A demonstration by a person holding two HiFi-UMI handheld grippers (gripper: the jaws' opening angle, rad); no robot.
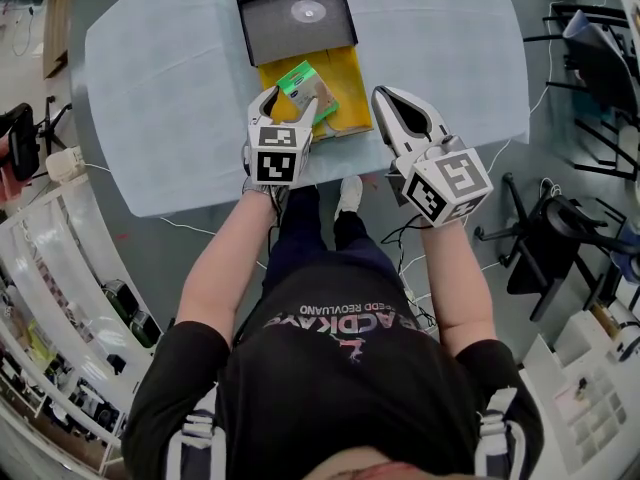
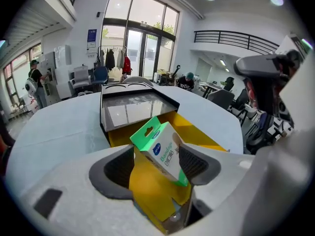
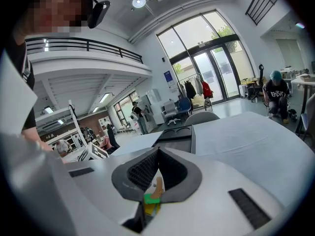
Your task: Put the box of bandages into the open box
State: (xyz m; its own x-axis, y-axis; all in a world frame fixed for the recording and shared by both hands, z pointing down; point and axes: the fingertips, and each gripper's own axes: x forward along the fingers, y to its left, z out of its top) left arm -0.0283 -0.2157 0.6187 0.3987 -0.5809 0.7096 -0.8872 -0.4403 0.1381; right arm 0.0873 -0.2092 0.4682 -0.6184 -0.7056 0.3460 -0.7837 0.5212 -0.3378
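Observation:
The box of bandages (image 1: 298, 78), white with a green top, stands tilted inside the open yellow box (image 1: 349, 75) at the table's near edge. My left gripper (image 1: 296, 98) straddles it with jaws spread wide. In the left gripper view the bandage box (image 2: 165, 149) leans toward the right-hand pad (image 2: 194, 163), a gap shows at the other pad, and the yellow box (image 2: 147, 191) lies below. My right gripper (image 1: 383, 96) hovers just right of the yellow box, its tips together on nothing. In the right gripper view my right gripper (image 3: 156, 151) is shut, and the bandage box's green edge (image 3: 152, 198) peeks beneath the jaws.
A black lid or tray (image 1: 295, 18) adjoins the yellow box on its far side. The round table (image 1: 170, 88) has a pale blue cover. Chairs, shelves and cables stand around it. Several people are far off in the room.

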